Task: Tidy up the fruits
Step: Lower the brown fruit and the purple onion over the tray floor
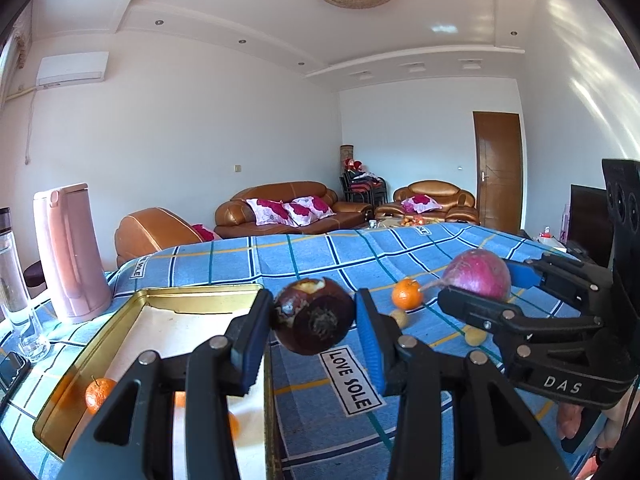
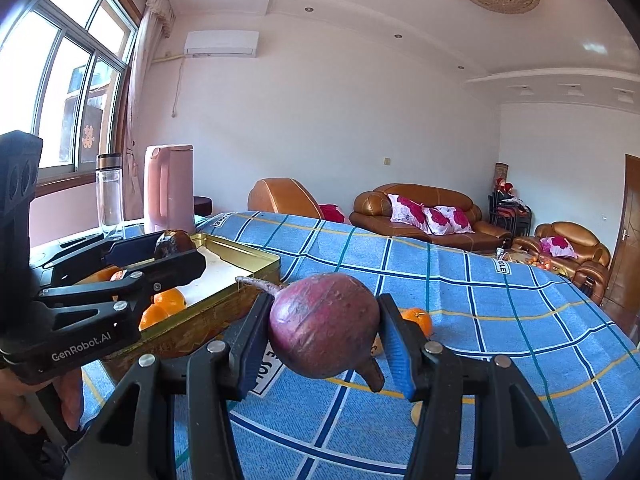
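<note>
1 mangosteen point(image 1: 313, 322) in left gripper point(image 1: 314, 334), 1 beet point(image 2: 324, 324) in right gripper point(image 2: 325, 342), 1 tin point(image 1: 200, 294)

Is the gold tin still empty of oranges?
No, several oranges already lie inside the gold tin, seen in the right wrist view.

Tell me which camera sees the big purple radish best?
The right wrist view: the purple radish fills its middle, pinched in the right gripper, root tail showing. The left wrist view shows it smaller, off to the side.
</note>
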`<state>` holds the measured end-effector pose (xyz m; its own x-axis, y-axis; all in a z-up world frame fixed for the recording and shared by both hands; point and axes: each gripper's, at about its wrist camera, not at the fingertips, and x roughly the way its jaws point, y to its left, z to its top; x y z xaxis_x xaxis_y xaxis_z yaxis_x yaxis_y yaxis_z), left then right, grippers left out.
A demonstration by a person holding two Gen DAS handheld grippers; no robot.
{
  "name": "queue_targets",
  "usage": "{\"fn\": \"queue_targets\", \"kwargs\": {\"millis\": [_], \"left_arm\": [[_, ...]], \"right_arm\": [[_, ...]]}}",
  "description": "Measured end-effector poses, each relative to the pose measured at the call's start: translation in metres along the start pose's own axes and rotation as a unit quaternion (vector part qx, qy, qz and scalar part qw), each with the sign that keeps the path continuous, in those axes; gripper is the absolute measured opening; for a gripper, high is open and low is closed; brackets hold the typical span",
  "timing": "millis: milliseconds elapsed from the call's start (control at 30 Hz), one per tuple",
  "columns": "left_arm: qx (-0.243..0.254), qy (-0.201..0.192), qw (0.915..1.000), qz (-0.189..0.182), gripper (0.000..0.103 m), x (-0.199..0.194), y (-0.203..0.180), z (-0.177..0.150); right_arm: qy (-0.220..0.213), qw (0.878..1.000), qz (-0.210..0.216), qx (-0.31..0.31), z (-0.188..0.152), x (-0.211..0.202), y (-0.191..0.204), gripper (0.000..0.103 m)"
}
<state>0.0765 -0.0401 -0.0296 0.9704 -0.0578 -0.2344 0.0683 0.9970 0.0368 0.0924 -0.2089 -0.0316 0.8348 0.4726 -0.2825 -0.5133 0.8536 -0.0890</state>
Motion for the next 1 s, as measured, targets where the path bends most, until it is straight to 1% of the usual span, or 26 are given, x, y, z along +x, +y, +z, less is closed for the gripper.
{"fn": "queue_targets", "kwargs": {"millis": [333, 700, 1000], "left_arm": [[-0.007, 0.003, 0.9998, 0.017, 0.043, -0.008, 0.019, -0.001], [-0.016, 0.008, 0.9992, 0.036, 0.043, -0.016, 0.039, -0.003], [-0.035, 0.012, 0.9978, 0.054, 0.043, -0.024, 0.063, -0.005]], "right_arm": [[0.002, 1.0, 0.026, -0.004, 0.008, 0.006, 0.016, 0.054], [0.006, 0.999, 0.05, -0.02, 0.015, 0.02, 0.043, 0.054], [0.011, 0.997, 0.073, -0.032, 0.018, 0.029, 0.066, 0.054]]}}
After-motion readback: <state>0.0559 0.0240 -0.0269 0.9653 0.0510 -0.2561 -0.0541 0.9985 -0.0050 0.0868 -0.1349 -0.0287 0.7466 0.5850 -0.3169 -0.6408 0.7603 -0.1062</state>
